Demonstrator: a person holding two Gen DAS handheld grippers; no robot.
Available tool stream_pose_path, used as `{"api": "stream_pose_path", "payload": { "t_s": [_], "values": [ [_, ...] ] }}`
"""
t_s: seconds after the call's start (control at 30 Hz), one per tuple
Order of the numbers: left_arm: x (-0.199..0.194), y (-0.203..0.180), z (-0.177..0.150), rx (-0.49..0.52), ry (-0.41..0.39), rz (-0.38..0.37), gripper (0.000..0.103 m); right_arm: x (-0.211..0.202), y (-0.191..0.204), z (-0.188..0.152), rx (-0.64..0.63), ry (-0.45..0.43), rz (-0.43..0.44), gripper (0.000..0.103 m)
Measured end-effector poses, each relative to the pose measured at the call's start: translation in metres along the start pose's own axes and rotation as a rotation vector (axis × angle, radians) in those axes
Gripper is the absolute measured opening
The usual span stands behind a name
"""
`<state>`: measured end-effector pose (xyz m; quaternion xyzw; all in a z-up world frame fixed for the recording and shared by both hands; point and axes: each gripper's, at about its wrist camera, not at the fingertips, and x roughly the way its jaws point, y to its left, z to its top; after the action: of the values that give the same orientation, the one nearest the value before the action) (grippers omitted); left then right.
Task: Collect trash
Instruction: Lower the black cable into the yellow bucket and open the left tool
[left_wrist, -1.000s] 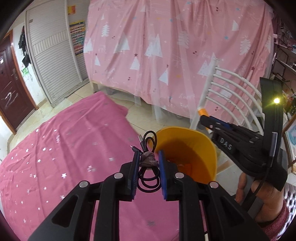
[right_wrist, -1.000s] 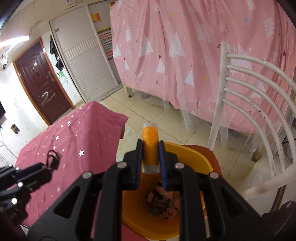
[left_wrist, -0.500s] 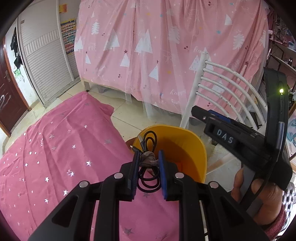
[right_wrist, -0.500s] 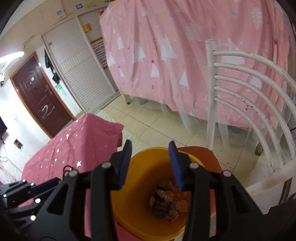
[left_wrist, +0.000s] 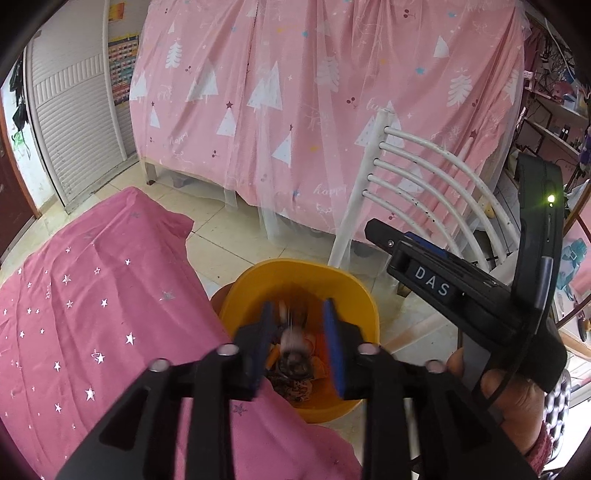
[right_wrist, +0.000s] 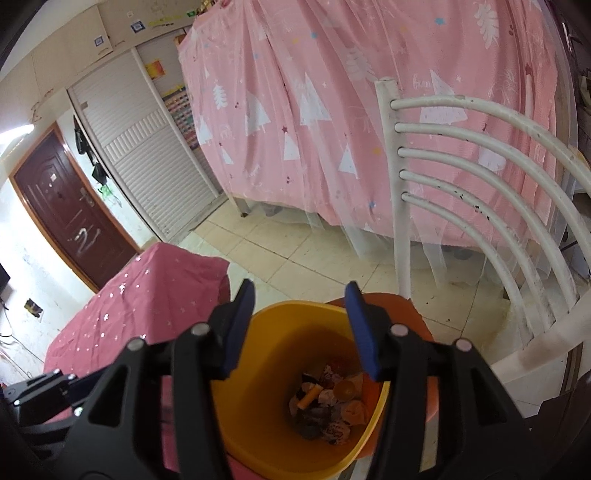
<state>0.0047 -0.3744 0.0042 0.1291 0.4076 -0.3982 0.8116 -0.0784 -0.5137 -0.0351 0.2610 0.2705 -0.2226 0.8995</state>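
Note:
The yellow bin (left_wrist: 295, 265) stands below both grippers, with wrappers and scraps at its bottom. My left gripper (left_wrist: 298, 310) hangs over it, jaws opening. The black cable bundle (left_wrist: 291, 338) is a blur between the blue pads, loose and dropping. In the right wrist view my right gripper (right_wrist: 300, 291) is over the bin (right_wrist: 258, 406), jaws opening with nothing between them. The orange tube (right_wrist: 308, 398) lies on the trash inside. The right gripper (left_wrist: 384, 236) also shows at the right of the left wrist view, held by a hand (left_wrist: 517, 402).
A pink star-print cloth (left_wrist: 92, 314) covers the table left of the bin. A white slatted chair (right_wrist: 480, 177) stands right behind it. The bin rests on an orange stool (right_wrist: 406, 310). Pink curtain (left_wrist: 314, 92) and tiled floor (right_wrist: 295, 251) lie beyond. The left gripper (right_wrist: 37, 387) shows at lower left.
The right gripper opened and dropped the orange tube into the bin. The left gripper moved over the bin and its jaws parted, so the cable bundle is slipping out.

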Motion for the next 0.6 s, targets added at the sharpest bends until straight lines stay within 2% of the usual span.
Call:
{"api": "stream_pose_path", "payload": {
  "t_s": [0.03, 0.07, 0.37, 0.43, 0.5, 0.6],
  "values": [
    [0.0, 0.001, 0.0, -0.002, -0.001, 0.001, 0.046, 0.0, 0.0, 0.0, 0.003, 0.0, 0.001, 0.049],
    [-0.002, 0.003, -0.001, -0.008, -0.009, 0.008, 0.053, 0.0, 0.0, 0.0, 0.004, 0.001, 0.002, 0.049],
    [-0.008, 0.023, -0.006, -0.034, -0.031, 0.059, 0.059, 0.003, 0.013, -0.004, -0.022, 0.009, 0.01, 0.049],
    [-0.01, 0.029, -0.007, -0.043, -0.04, 0.072, 0.061, 0.003, 0.016, -0.004, -0.028, 0.007, 0.014, 0.052],
    [-0.013, 0.036, -0.008, -0.051, -0.049, 0.083, 0.063, 0.002, 0.02, -0.005, -0.036, -0.001, 0.021, 0.061],
    [-0.02, 0.049, -0.013, -0.073, -0.069, 0.109, 0.066, -0.001, 0.03, -0.006, -0.063, -0.019, 0.033, 0.067]
  ]
}}
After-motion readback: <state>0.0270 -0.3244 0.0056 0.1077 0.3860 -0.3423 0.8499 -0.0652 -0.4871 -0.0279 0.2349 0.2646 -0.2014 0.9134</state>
